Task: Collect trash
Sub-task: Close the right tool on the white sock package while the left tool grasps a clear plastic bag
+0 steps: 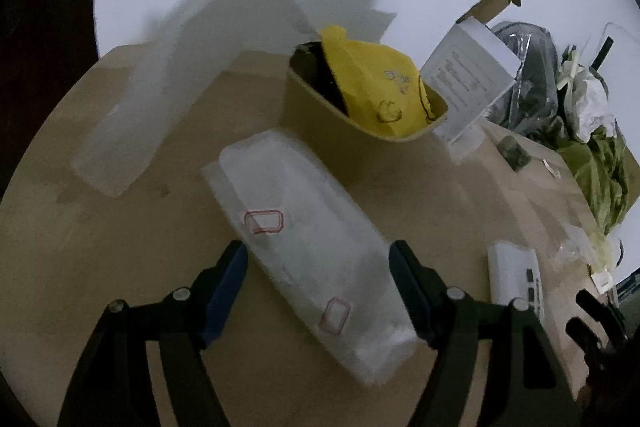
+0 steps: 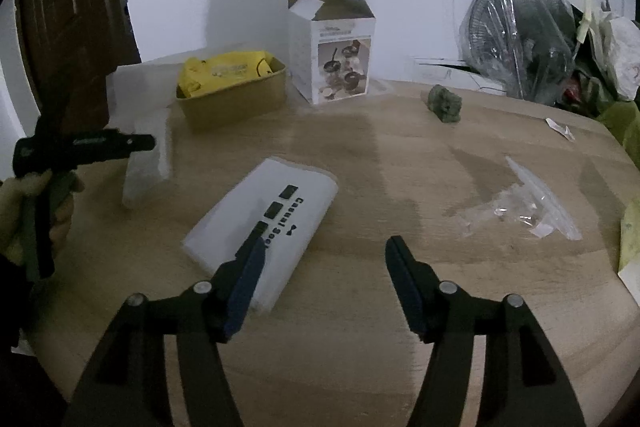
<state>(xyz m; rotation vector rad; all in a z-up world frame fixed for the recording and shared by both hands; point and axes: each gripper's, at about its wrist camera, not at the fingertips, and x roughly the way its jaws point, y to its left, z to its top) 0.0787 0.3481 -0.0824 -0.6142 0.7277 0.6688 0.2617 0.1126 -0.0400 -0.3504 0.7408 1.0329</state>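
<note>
The left gripper [image 1: 318, 285] straddles a long clear plastic wrapper [image 1: 308, 247] lying on the table [image 1: 120, 247], jaws open on either side, positioned for a pinch. The tan bin [image 1: 340, 111] (already holding a yellow bag [image 1: 376, 83]) sits just beyond, probably the drop point. The right gripper [image 2: 326, 283] hovers with jaws open and empty beside a white packet [image 2: 260, 223].

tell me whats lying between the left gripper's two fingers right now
A long white foam packet with red stamp marks lies on the table between the open left gripper's fingers, untouched by either; the left wrist view shows it.
</note>
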